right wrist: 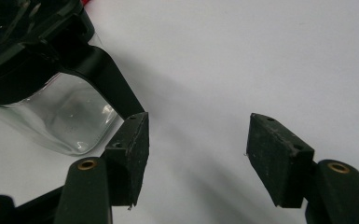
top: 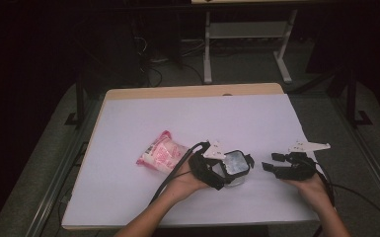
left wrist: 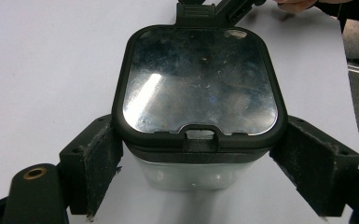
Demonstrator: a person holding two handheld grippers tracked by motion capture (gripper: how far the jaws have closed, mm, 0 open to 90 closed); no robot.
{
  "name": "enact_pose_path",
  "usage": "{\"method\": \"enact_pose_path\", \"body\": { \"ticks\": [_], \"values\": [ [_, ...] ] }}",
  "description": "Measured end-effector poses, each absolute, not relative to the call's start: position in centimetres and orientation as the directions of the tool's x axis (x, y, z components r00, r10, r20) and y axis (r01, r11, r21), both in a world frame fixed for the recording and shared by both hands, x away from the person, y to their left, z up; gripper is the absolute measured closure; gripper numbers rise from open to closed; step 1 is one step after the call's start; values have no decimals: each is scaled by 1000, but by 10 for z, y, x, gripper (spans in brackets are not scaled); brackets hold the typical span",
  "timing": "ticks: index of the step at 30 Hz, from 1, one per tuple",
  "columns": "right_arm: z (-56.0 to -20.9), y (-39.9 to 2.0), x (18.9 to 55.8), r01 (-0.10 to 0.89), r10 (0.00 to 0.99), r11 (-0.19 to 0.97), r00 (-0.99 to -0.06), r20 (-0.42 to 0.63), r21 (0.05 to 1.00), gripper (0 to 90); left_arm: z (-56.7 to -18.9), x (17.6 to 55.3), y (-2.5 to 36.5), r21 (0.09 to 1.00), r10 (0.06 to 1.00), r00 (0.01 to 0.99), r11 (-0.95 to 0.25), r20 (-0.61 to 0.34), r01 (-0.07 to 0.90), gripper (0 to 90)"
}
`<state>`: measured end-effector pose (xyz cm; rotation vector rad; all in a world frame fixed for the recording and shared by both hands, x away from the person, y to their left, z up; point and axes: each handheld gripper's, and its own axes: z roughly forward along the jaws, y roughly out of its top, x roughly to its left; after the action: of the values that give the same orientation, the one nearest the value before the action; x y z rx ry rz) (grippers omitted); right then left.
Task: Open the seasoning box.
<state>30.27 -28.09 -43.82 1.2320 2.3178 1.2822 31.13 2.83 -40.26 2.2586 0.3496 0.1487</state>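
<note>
Left claw [left wrist: 193, 161] spread wide around clear container with black lid [left wrist: 199, 88]; pads flank the lid rim, contact uncertain. Container stands near centre of counter [top: 128, 197]. Right claw [right wrist: 198, 151] half open, empty, just right of the container. Pink snack packet [top: 160, 152] lies left.

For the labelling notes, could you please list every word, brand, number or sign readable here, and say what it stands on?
Pink snack bag: it carries print, but too small and blurred to read.
Clear container: its dark lid shows scuffs and glare, no letters.
Container wall in the right gripper view: a faint embossed mark, too small to read.
White table cover: no text.
No text here can be quoted.
</note>
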Motion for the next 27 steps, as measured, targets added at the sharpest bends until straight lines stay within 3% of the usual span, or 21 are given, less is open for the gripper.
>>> {"method": "enact_pose_path", "body": {
  "ticks": [27],
  "values": [
    [-441,-280,304,558,753,286,-634,177,779,386,-399,313,33,772,290,956,-596,-47,219,173]
  ]
}}
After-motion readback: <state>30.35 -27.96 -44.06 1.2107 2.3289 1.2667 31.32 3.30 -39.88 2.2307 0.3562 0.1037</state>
